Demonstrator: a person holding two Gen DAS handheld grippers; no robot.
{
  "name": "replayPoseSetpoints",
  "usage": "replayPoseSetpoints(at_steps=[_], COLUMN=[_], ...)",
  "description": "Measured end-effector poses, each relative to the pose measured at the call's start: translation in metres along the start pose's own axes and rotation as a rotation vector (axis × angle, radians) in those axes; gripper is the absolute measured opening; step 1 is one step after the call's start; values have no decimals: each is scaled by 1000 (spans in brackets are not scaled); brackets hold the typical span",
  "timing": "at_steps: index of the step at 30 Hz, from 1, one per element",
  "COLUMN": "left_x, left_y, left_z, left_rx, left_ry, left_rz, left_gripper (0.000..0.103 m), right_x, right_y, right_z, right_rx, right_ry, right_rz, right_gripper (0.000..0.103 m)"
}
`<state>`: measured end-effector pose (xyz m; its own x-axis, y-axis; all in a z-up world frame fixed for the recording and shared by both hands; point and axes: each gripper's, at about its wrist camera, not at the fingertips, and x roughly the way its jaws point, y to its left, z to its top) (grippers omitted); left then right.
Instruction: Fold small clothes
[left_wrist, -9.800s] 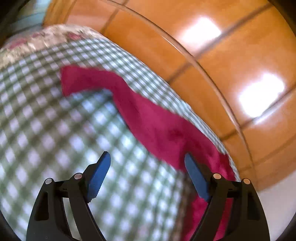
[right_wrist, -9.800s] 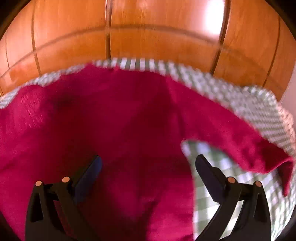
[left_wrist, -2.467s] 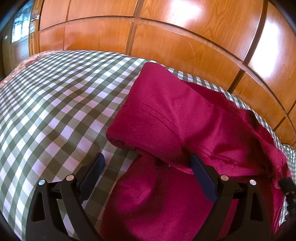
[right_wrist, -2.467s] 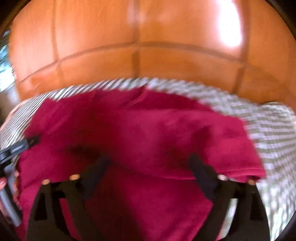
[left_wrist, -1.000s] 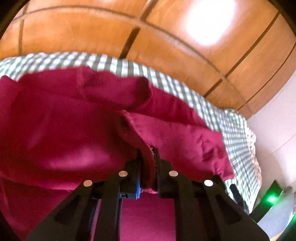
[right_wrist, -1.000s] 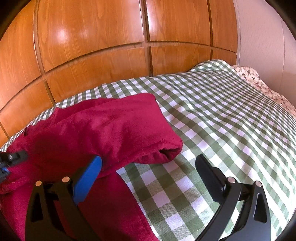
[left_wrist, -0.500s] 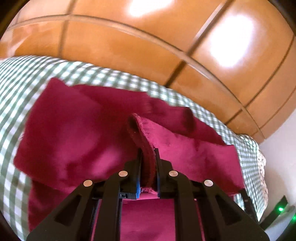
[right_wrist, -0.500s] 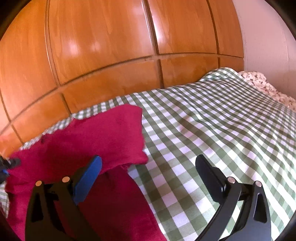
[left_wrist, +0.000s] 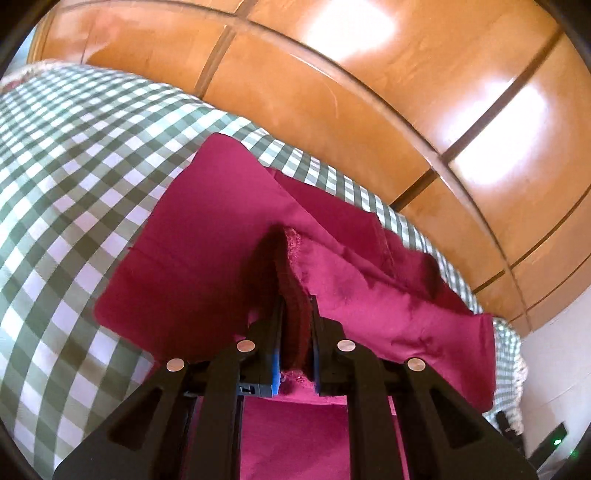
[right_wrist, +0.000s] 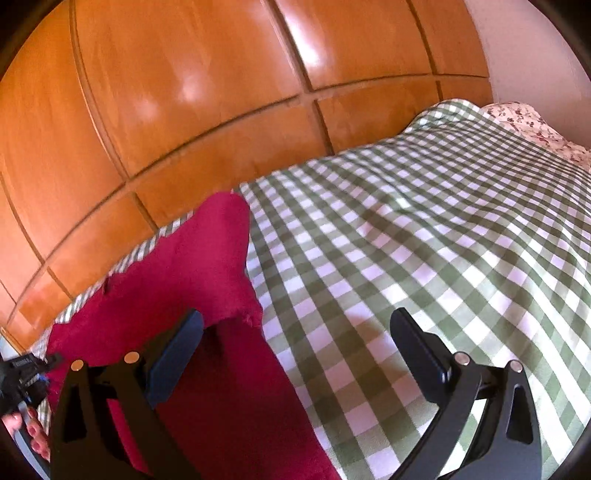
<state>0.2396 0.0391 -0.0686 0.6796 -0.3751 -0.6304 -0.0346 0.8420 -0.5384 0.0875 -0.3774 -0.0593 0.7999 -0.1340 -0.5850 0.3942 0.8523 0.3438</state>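
wood-panel wall (right_wrist: 192, 122) blocks far edge of checked bedspread (right_wrist: 424, 258), open bedspread right of red garment (right_wrist: 207, 280), floral pillow (right_wrist: 524, 125) far right

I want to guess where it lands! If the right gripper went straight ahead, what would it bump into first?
Probably the green checked bedspread: the open right gripper points over it, with the red garment just left. Depth is unclear.

Garment (left_wrist: 207, 258) on bedspread (right_wrist: 424, 240), wooden panels (right_wrist: 184, 92) behind
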Motion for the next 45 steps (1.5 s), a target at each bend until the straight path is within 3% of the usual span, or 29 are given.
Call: replayPoseSetpoints(at_steps=[4, 10, 17, 19, 21, 22, 27, 31, 34, 38, 45], left_x=[4, 7, 8, 9, 11, 12, 16, 16, 12, 13, 13], left_y=[3, 7, 2, -1, -3, -5, -6, -11, -22, -7, 0], left_z=[-4, -14, -19, -20, -21, -21, -21, -17, -17, -15, -20], left_rx=[48, 70, 111, 127, 144, 150, 165, 181, 235, 201, 185], left_ry=[6, -1, -12, -6, -4, -4, 5, 32, 27, -9, -8], left_rz=[4, -8, -31, -26, -13, -7, 1, 8, 56, 137, 93], left_gripper=[11, 11, 19, 19, 19, 19, 19, 19, 1, 1, 2], right_x=[20, 46, 36, 32, 38, 44, 53, 55, 54, 54, 41], right_y=[14, 34, 1, -12, -23, -20, 8, 4, 4, 3, -4], right_z=[-1, 9, 22, 20, 16, 16, 13, 11, 9, 10, 10], right_rx=[-78, -173, 24, 70, 100, 75, -93, -81, -78, -73, -45], right_ry=[118, 151, 29, 34, 90, 130, 162, 158, 149, 149, 168], right_rz=[-55, -139, -189, -255, -249, -268, -323, -311, -311, -308, -256], right_gripper=[101, 101, 101, 101, 101, 101, 101, 101, 101, 101, 101])
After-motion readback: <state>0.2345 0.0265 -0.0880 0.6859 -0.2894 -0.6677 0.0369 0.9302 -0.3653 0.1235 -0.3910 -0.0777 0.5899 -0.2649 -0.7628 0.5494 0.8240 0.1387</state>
